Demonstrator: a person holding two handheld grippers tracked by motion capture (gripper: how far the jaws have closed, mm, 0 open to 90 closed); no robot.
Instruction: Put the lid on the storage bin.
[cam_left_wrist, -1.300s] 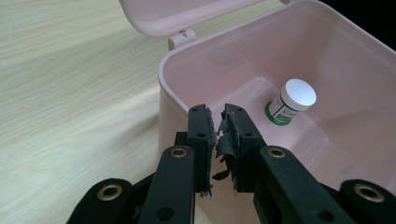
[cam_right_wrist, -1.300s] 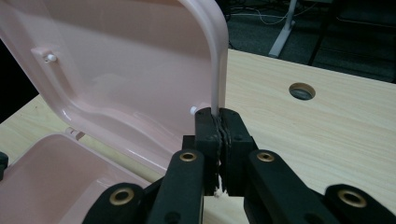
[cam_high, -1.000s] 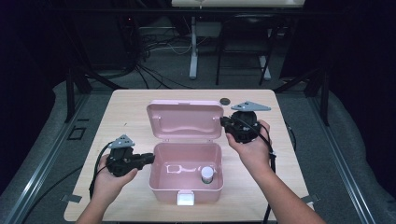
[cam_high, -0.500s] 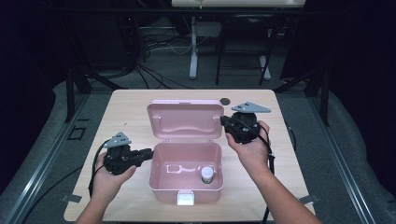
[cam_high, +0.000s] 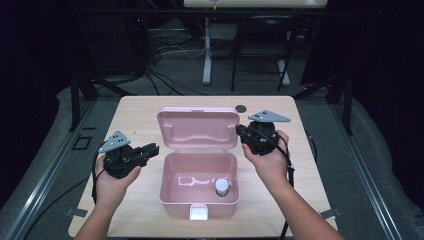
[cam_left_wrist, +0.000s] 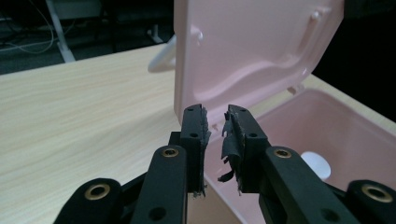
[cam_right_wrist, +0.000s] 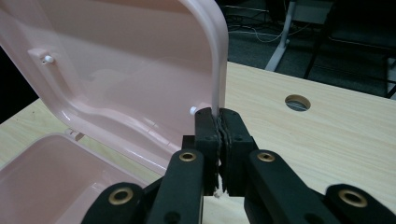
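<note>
You work at a pale wooden table (cam_high: 140, 112) with a round cable hole (cam_high: 241, 107); around it lies grey carpet (cam_high: 65, 125); black cables (cam_high: 165, 80) trail past a white desk leg (cam_high: 206, 55); the room beyond is dark.

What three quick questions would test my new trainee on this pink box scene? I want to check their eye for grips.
1. True or false: the right tool pinches the edge of the lid.
2. What lies inside the box? A) a white bottle B) a spoon C) a sponge
3. Fill in: nothing sits between the pads of the ___ tool.

Key: 1 true; 2 A, white bottle; 3 left.
</note>
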